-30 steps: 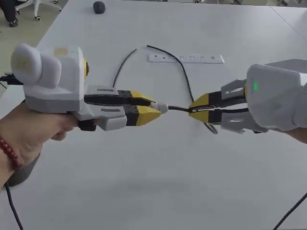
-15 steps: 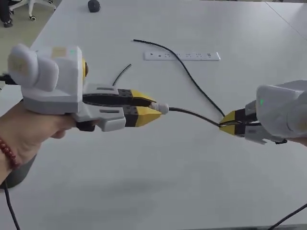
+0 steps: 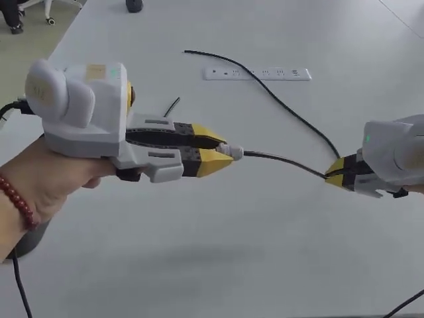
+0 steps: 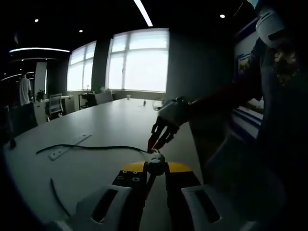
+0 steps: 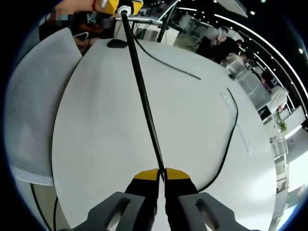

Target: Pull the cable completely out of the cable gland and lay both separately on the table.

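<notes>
Since half a second ago the right gripper [image 3: 329,175] has drawn farther from the left gripper [image 3: 222,149], and the cable [image 3: 285,159] spans a longer gap between them. The cable meets the white gland [image 3: 230,152], which the left gripper's yellow jaws pinch at their tips, above the table [image 3: 199,252]. In the left gripper view the gland [image 4: 156,162] sits between the jaw tips, with the right gripper [image 4: 156,139] beyond it. The right gripper's jaws are closed tight on the cable; its own view shows the cable [image 5: 144,101] running straight up to the gland [image 5: 125,8]. Past the right gripper the cable trails back over the table and crosses a power strip [image 3: 257,73]. A short black wire [image 3: 172,106] lies beyond the left gripper. A hand [image 3: 46,185] holds the left gripper.
</notes>
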Tool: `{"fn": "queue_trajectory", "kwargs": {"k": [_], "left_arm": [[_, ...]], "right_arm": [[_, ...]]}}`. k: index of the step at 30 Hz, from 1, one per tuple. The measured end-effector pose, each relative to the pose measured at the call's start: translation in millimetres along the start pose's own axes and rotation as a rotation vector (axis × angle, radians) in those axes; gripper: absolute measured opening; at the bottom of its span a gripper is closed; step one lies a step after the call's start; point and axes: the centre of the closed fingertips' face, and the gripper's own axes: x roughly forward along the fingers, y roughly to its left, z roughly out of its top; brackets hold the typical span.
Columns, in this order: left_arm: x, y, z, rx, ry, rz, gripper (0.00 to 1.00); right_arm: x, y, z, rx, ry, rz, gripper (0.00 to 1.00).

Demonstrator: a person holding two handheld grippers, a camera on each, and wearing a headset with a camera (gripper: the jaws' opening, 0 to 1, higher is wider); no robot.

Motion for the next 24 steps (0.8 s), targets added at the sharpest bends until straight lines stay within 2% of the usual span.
{"fn": "queue_trajectory", "kwargs": {"k": [6, 11, 19, 24], "left_arm": [[1.2, -2.0, -5.3, 0.016, 0.017, -0.005, 0.16], [3.1, -1.9, -9.3, 0.010, 0.027, 0.004, 0.16], [2.9, -1.1, -16.8, 0.005, 0.044, 0.019, 0.16], [4.7, -2.0, -18.7, 0.000, 0.046, 0.022, 0.16]], "right_arm": [[3.4, -3.2, -9.2, 0.005, 0.024, 0.012, 0.00], [6.7, 1.5, -13.0, -0.010, 0.042, 0.025, 0.00], [8.5, 7.6, -17.0, 0.049, 0.026, 0.041, 0.00], [9.2, 12.4, -17.7, 0.060, 0.011, 0.040, 0.06]]}}
